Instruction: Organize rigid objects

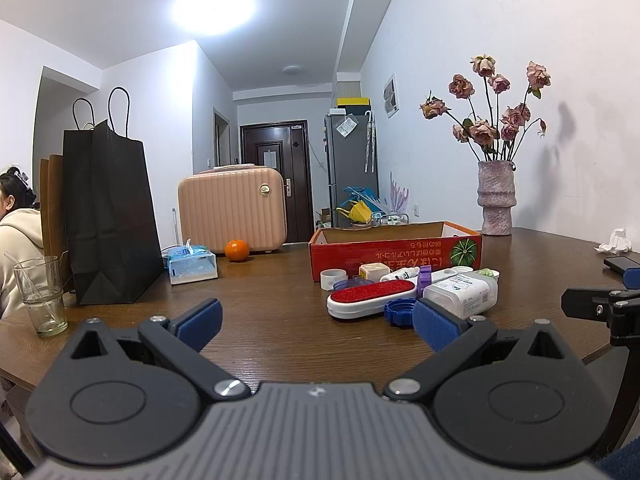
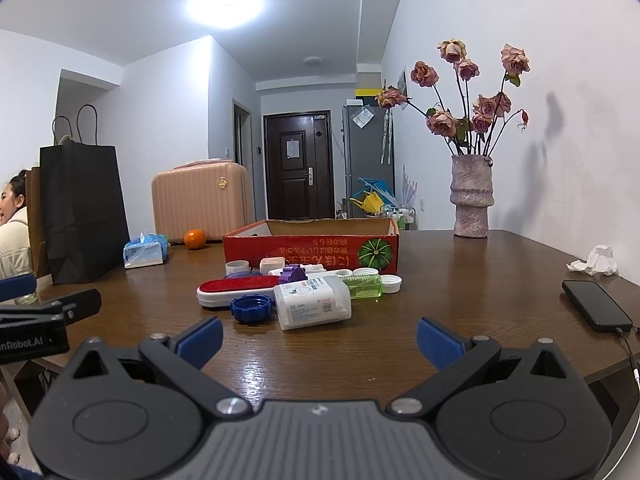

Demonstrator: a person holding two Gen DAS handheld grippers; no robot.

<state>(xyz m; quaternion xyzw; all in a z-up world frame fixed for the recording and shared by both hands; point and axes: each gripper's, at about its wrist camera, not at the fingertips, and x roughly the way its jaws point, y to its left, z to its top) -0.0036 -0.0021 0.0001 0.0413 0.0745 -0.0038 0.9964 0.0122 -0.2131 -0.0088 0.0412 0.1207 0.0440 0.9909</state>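
Two hand-held tools hover low over a glossy, dark wood-grain table (image 2: 320,364). The left tool (image 1: 318,322) and the right tool (image 2: 319,338) each show black hinged arms ending in ribbed blue pads, spread wide apart and gripping nothing.

Just beyond them lies a loose huddle of hard plastic things. Nearest is a blue bottle cap (image 2: 253,309) with a notched rim, touching a white squarish bottle (image 2: 313,306) lying on its side. Beside these rests a long white oval lint brush (image 2: 236,289) with a fuzzy red face. Behind the bottle lie a clear green bottle (image 2: 364,286), a white ridged cap (image 2: 391,283) and a purple notched cap (image 2: 292,274). Smaller white pieces at the back overlap and are hard to tell apart.

Behind the huddle stands a shallow red cardboard box (image 2: 312,249), open on top, its inside hidden by its front wall. Right, a black phone (image 2: 596,310) lies flat. Farther back, a rough pink vase (image 2: 471,196) holds dried roses
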